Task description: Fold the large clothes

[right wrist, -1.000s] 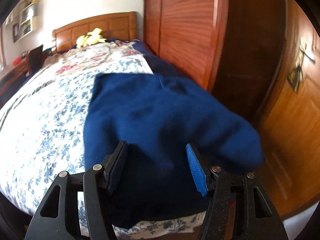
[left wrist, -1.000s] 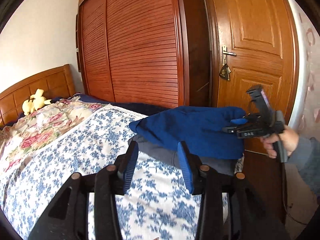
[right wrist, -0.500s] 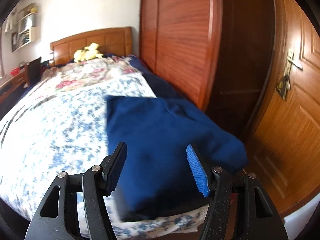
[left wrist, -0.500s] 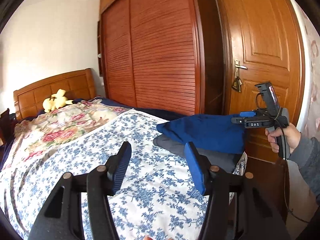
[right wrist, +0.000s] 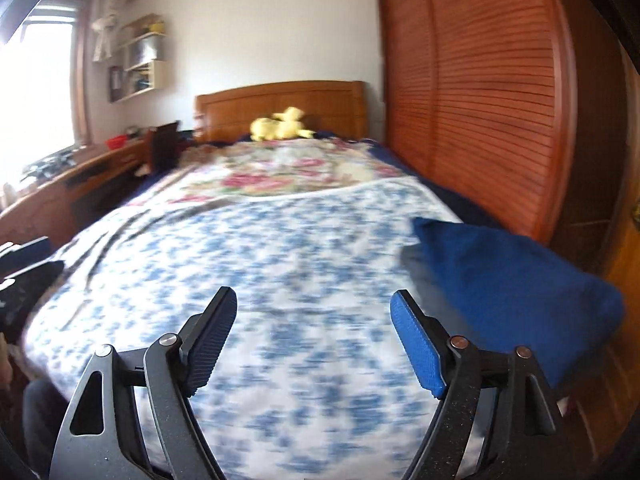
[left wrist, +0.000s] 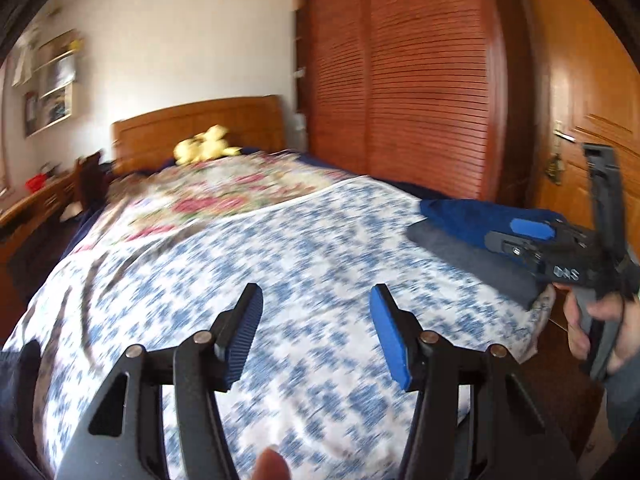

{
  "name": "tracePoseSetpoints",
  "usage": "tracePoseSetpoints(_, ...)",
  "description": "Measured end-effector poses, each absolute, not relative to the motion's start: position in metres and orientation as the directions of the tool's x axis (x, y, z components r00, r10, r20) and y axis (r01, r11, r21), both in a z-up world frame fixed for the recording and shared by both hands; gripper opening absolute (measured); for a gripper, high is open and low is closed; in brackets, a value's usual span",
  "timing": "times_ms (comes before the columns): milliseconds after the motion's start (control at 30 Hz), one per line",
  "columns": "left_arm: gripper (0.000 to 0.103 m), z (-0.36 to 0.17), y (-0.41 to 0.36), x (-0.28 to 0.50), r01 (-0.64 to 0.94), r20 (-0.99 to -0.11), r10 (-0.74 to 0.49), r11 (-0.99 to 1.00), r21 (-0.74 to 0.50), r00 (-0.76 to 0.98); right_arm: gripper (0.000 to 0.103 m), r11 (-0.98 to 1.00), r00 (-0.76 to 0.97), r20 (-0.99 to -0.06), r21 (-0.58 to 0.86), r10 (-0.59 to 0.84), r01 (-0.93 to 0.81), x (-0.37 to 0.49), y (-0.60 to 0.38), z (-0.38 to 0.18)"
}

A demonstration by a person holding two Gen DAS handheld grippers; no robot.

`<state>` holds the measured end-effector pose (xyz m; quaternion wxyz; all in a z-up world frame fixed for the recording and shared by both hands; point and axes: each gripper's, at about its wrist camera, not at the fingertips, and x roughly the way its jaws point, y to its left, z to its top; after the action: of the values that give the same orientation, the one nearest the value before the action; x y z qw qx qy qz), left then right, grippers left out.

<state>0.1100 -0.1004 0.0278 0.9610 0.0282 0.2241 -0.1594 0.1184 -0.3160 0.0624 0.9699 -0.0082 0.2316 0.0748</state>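
Observation:
A folded blue garment (left wrist: pixel 476 218) lies on top of a folded grey garment (left wrist: pixel 472 258) at the bed's right foot corner; the blue one shows at the right of the right wrist view (right wrist: pixel 516 280). My left gripper (left wrist: pixel 316 328) is open and empty above the blue floral sheet (left wrist: pixel 304 264). My right gripper (right wrist: pixel 312 340) is open and empty over the sheet, left of the blue garment. It also shows in the left wrist view (left wrist: pixel 516 236), just beside the stack.
A flowered quilt (right wrist: pixel 288 172) and a yellow plush toy (right wrist: pixel 280 128) lie near the wooden headboard (right wrist: pixel 280 104). A slatted wardrobe (right wrist: pixel 480 92) runs along the right side. A wooden door (left wrist: pixel 588 128) stands past the foot. A desk (right wrist: pixel 80 172) is at the left.
Both grippers have swung left, away from the folded stack and toward the open bed. The right gripper has pulled back off the blue garment, which stays on the grey one.

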Motion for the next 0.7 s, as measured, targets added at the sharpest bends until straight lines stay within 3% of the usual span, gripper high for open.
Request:
tracePoseSetpoints(367, 0.055, -0.009, -0.013, 0.070, 0.059, -0.465, -0.079, 0.997, -0.058, 0.882, 0.081, 0.944, 0.841, -0.434, 0.086, 0.324, -0.320, 0.095, -0.212, 0.042)
tracePoseSetpoints(700, 0.055, -0.012, 0.013, 0.050, 0.011, -0.447, -0.039, 0.998, -0.065, 0.894, 0.081, 0.922, 0.823, -0.428, 0.075, 0.374, -0.380, 0.080, -0.176, 0.039)
